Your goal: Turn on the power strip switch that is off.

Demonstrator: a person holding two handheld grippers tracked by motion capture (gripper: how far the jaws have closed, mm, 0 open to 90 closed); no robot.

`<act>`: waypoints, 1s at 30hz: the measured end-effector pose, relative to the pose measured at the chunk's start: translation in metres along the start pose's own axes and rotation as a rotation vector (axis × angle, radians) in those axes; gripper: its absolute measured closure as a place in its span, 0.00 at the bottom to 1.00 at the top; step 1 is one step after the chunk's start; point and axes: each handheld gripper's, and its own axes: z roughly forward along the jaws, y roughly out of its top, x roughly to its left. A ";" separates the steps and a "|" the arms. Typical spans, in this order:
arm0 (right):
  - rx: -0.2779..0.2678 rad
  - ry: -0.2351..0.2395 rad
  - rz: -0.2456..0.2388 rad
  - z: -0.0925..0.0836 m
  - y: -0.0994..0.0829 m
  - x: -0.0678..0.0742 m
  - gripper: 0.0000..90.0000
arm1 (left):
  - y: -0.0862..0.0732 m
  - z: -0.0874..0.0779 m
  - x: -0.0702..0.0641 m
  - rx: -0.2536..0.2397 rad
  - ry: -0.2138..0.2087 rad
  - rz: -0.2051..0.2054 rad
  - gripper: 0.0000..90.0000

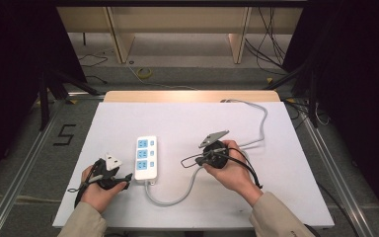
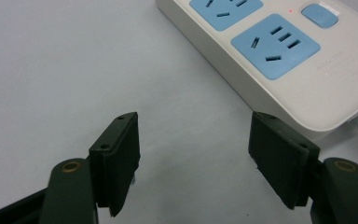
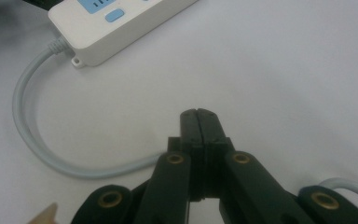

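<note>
On white table [image 1: 276, 197]: left tool [image 2: 193, 154] gaping beside power strip [image 1: 146, 157], strip cropped; right tool [image 3: 199, 122] clamped together, empty.

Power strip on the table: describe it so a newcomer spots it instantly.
On the white table, just left of centre, between the left gripper and the right gripper, lies a white rectangular plastic power strip. It alone has three blue sockets, each beside a blue switch, and a grey cable curving from its near end.
</note>
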 end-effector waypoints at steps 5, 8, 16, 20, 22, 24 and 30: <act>0.000 0.006 -0.004 0.004 0.004 0.001 1.00 | 0.000 0.000 0.000 0.001 0.000 0.001 0.37; 0.004 0.008 -0.009 0.006 0.006 0.002 1.00 | 0.000 0.000 0.000 0.001 -0.001 0.000 0.37; 0.001 0.011 -0.018 0.009 0.012 0.003 1.00 | 0.000 0.000 0.000 0.000 0.001 0.000 0.37; 0.005 0.011 -0.013 0.011 0.014 0.003 1.00 | 0.000 0.000 0.000 -0.001 0.000 -0.003 0.37; 0.005 0.013 -0.010 0.012 0.015 0.002 1.00 | 0.000 0.000 0.000 0.000 0.001 0.000 0.37; 0.005 0.013 -0.009 0.013 0.015 0.002 1.00 | 0.000 0.000 0.000 0.000 0.001 0.000 0.37; 0.007 0.014 -0.010 0.016 0.017 0.001 1.00 | 0.000 0.000 0.000 -0.001 0.001 0.000 0.37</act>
